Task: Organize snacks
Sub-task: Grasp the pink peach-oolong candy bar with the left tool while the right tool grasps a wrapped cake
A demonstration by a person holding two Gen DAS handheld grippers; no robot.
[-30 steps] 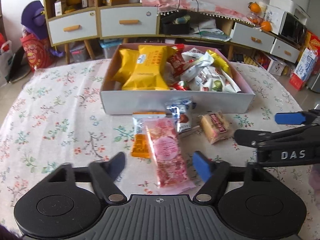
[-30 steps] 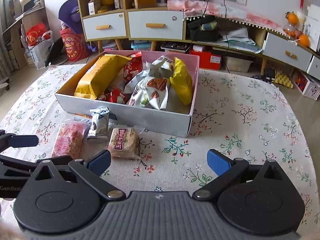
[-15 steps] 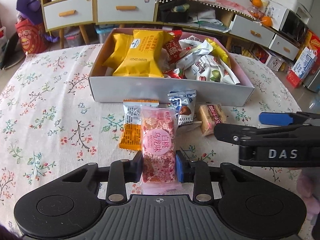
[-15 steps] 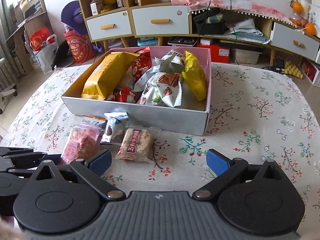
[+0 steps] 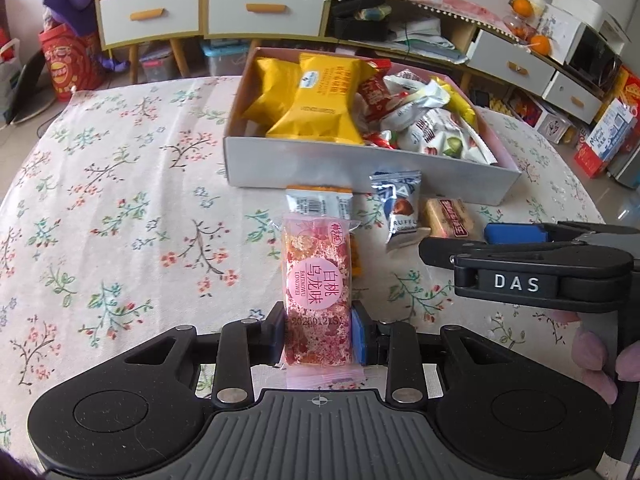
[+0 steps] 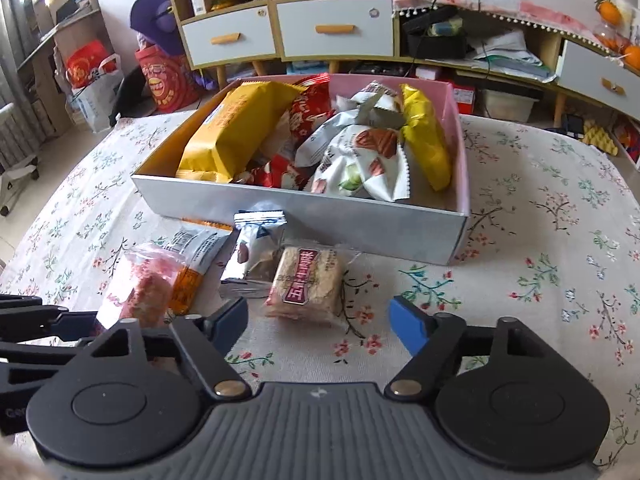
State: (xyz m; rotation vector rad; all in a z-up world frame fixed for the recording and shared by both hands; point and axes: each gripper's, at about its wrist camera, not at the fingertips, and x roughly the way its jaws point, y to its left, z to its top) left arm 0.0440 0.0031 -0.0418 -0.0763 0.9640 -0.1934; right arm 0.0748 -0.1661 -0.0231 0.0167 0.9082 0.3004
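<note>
Floral-clothed counter (image 5: 120, 200) before a grey cardboard snack box (image 5: 360, 164). The left gripper (image 5: 318, 334) has its fingers clamped on the pink clear-wrapped snack bar (image 5: 316, 280); the right gripper (image 6: 320, 320) has its fingers apart. Lift level, clearing the box wall before release.

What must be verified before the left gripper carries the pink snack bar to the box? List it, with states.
1. Left gripper shut on pink snack bar: ok.
2. Grip position: low on the bar, most of it sticking out past the fingers; security cannot tell.
3. Box has room: ok, a gap shows at its right end.
4. Right gripper open, holding nothing: ok.
5. Right gripper out of the carry path: cannot tell.
</note>
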